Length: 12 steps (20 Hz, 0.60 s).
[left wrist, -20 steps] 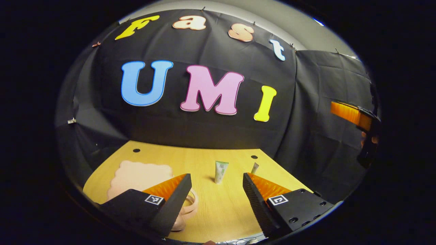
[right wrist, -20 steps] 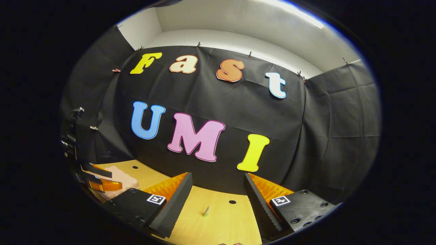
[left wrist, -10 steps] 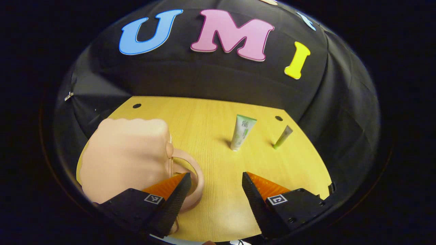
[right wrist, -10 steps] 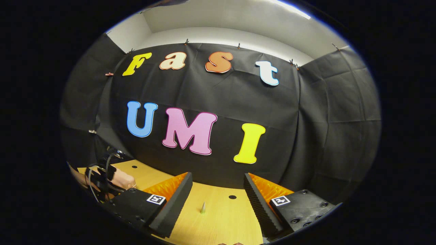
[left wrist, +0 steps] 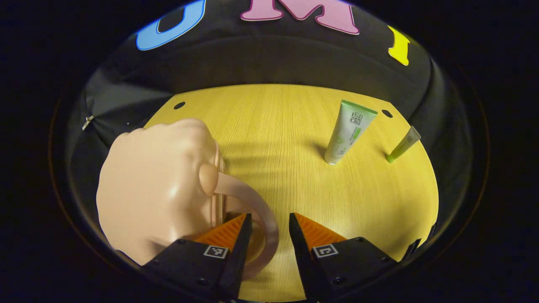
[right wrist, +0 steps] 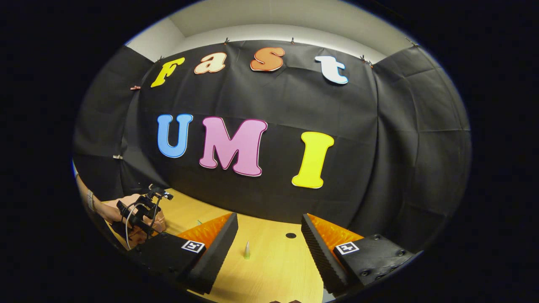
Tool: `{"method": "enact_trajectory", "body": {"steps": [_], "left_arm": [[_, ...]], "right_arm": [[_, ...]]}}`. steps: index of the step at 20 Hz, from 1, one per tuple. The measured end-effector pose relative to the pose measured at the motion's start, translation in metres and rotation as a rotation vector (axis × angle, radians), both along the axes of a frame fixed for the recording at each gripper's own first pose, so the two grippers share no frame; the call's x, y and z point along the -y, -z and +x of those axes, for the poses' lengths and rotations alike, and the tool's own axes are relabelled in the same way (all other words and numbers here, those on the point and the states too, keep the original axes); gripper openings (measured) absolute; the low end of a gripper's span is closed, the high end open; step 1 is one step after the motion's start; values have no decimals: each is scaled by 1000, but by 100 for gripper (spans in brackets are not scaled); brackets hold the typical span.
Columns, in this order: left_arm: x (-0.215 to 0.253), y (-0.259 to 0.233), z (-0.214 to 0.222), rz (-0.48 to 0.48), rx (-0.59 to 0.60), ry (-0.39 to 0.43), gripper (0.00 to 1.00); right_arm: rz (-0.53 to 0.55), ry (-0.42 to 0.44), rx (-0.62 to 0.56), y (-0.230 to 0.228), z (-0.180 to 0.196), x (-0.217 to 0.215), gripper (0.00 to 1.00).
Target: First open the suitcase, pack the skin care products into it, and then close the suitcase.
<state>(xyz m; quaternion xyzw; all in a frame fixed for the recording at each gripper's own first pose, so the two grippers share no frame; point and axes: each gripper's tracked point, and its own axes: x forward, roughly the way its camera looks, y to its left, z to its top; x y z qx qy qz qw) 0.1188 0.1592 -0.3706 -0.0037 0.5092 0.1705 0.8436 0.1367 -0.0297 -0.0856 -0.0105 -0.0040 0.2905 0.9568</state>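
Left tongs [left wrist: 268, 235]: two wedge-shaped fingers with ribbed inner faces, each on a black block bearing a square black-and-white marker and recessed screws. Right tongs [right wrist: 269, 242]: identical build. In the right gripper view, the left unit carries looped cables; the holding hand [right wrist: 110, 210] wears a wristband.

Left claw [left wrist: 269, 235] narrowly parted; right claw [right wrist: 269, 244] spread wide.

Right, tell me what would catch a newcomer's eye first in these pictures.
The glossy pink suitcase on the left of the wooden table stands out first, its looped handle curving between the left gripper's jaws. Next come the two tubes standing cap-down at the far right: a pale green one and a slimmer bright green one beside it.
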Motion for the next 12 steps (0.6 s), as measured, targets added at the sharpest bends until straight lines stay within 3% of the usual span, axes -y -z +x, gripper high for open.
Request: {"method": "enact_trajectory", "body": {"steps": [1, 3, 4, 8, 12], "left_arm": [[-1, 10, -5, -28, -40, -8, 53], [-4, 24, -11, -68, -94, -50, 27], [-4, 25, -11, -73, -103, -51, 21], [8, -4, -1, -22, -124, 107, 13], [7, -74, 4, -98, -22, 86, 13]], "right_arm": [[-4, -5, -6, 4, 5, 1, 96], [-3, -15, -23, 11, 12, 1, 96], [0, -20, -32, 13, 16, 1, 96], [2, -44, -60, 25, 31, -3, 96], [-64, -103, -43, 36, 41, -32, 96]]}}
